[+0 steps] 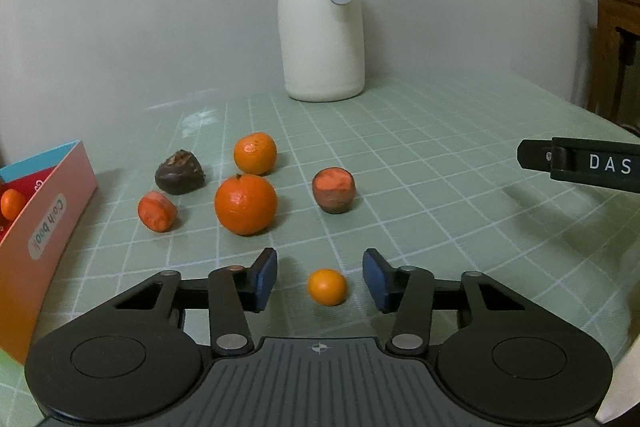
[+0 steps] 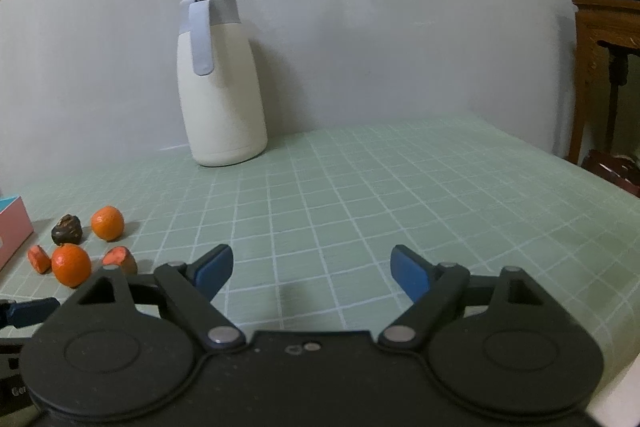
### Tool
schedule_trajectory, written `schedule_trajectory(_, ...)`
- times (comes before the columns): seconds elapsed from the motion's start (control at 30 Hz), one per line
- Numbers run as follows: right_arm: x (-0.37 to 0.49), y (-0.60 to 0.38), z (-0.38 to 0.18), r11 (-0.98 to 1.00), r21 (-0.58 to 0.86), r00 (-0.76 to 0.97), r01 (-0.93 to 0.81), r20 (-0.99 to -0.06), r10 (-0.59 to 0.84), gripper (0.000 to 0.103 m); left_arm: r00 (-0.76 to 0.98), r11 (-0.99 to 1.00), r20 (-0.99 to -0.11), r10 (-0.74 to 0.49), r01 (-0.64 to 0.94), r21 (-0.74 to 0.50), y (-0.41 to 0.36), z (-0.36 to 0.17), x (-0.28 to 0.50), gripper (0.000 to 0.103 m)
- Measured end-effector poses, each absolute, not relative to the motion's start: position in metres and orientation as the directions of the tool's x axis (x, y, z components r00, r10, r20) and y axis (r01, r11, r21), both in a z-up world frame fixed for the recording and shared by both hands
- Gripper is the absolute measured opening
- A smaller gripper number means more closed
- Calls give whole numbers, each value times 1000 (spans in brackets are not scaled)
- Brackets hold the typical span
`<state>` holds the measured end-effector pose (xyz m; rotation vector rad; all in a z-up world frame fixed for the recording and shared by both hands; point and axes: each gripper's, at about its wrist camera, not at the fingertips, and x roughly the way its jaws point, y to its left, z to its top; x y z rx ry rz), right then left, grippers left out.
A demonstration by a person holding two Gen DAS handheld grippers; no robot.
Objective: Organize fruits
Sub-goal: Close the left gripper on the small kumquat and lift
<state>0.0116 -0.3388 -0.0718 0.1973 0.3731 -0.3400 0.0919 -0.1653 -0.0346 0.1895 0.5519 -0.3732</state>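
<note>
A small orange [image 1: 327, 287] lies on the green checked table between the blue pads of my left gripper [image 1: 319, 261], with a gap on each side, so the pads do not press it. Beyond it sit a large orange [image 1: 245, 205], a mandarin [image 1: 255, 153], a dark brown fruit [image 1: 179, 172], a red-orange cut piece [image 1: 157, 211] and a brown piece with a reddish cut top [image 1: 334, 190]. At the left, a pink and blue box [image 1: 48, 223] holds another small orange [image 1: 12, 203]. My right gripper [image 2: 312, 259] is open over bare table, to the right of the fruits.
A tall cream jug with a grey lid [image 1: 322, 27] stands at the back against the wall. Wooden furniture [image 2: 600, 75] stands past the table's right edge. One finger of the right gripper [image 1: 580, 167] shows at the right of the left wrist view.
</note>
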Motion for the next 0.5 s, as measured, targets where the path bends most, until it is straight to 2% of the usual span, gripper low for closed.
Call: schedule_trajectory(0.5, 10, -338, -72, 925, 136, 878, 355, -389, -280, 86, 837, 936, -487, -250, 338, 101, -166, -42, 75, 46)
